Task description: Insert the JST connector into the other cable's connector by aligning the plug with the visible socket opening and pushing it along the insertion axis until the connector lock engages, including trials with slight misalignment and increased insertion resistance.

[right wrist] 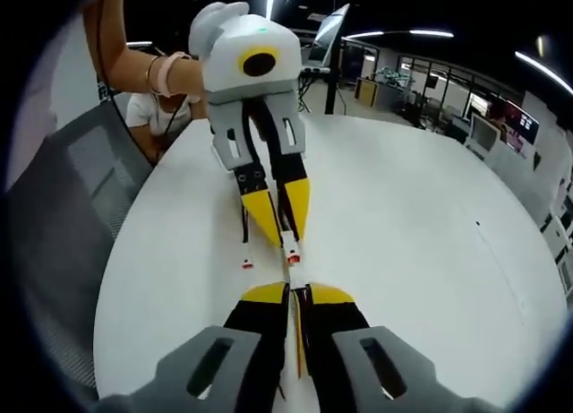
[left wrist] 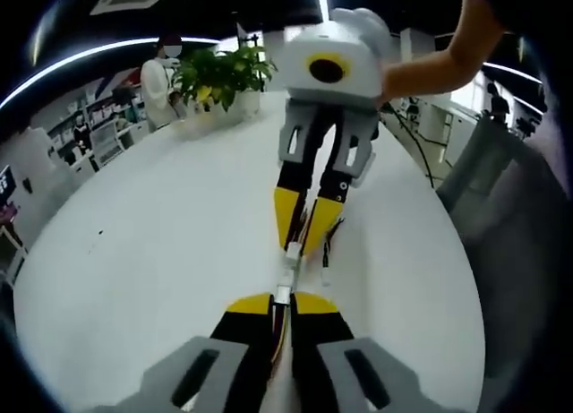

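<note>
connectors (left wrist: 286, 271) meet between both hand-held grippers.

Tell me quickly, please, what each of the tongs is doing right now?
Left tongs: closed on a cable with its white connector sticking out.
Right tongs: closed on the other cable, its connector meeting the first.

A: How much room is there around the joined plugs (left wrist: 288, 268)?
B: The white counter (left wrist: 161, 252) lies bare on both sides of them. Both pairs of tongs, left (left wrist: 282, 298) and right (left wrist: 304, 223), meet nose to nose there.
A: What stands in the way?
B: A potted plant (left wrist: 219, 77) far beyond them at the counter's edge, and a grey chair (right wrist: 67, 225) beside the counter.
</note>
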A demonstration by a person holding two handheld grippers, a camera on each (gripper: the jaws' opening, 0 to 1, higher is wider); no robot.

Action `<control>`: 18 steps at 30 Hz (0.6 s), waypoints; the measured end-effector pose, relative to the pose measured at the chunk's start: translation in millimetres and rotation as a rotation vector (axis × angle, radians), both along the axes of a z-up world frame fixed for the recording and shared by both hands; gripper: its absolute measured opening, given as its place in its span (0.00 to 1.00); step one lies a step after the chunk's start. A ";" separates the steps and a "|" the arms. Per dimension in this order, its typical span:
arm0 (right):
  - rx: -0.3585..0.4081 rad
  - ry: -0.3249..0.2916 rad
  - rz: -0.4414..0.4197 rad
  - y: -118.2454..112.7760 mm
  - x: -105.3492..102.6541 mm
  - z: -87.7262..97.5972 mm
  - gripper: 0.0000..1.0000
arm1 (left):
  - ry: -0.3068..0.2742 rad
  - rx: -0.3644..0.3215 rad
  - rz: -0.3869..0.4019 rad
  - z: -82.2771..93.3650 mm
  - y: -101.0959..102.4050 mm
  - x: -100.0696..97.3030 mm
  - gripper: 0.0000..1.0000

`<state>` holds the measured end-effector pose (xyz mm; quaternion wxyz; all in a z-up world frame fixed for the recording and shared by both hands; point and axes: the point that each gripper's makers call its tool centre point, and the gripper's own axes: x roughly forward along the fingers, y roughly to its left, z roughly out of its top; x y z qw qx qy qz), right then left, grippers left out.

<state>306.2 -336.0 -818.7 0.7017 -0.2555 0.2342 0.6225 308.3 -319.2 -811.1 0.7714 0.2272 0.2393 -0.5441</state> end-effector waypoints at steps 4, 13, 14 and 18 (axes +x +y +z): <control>0.001 0.003 0.001 1.8 0.5 -0.3 0.04 | 0.013 -0.014 -0.007 -0.6 -2.1 -0.4 0.00; -0.008 0.014 0.013 4.6 -2.5 -3.6 0.04 | 0.000 0.001 -0.033 -4.1 -2.8 -0.9 0.00; -0.010 0.013 0.016 4.4 -2.5 -4.2 0.04 | -0.002 0.004 -0.034 -5.0 -2.4 -1.0 0.00; -0.017 0.016 0.030 4.5 -3.8 -7.3 0.04 | -0.004 0.013 -0.042 -6.8 -3.3 -4.9 0.00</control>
